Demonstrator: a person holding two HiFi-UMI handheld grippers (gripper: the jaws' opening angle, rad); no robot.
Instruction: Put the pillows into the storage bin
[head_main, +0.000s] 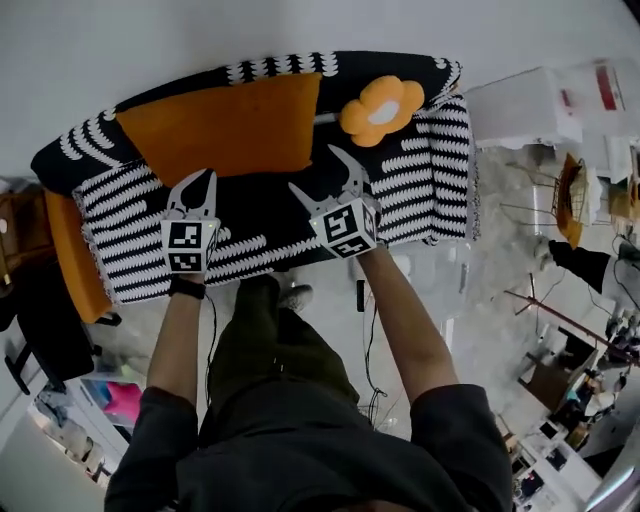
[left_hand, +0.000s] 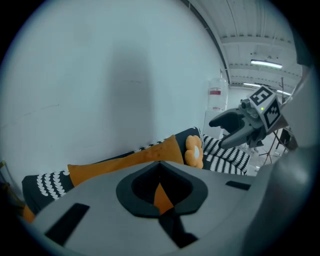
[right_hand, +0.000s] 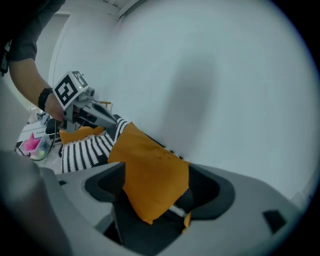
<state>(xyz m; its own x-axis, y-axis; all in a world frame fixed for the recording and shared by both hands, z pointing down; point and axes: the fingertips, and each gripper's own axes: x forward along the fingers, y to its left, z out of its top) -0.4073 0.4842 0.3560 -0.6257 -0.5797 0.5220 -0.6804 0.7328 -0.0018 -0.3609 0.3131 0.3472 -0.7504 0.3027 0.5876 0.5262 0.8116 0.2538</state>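
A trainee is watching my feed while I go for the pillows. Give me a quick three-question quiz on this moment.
1. Fill in: the left tongs and the right tongs both hover over the sofa with their jaws ___.
2. Which tongs are nearer the flower-shaped pillow? A) left B) right C) both equally near
3. True or false: the orange pillow lies on the floor.

Key: 1 open; 2 B; 3 false, it leans against the sofa's back.
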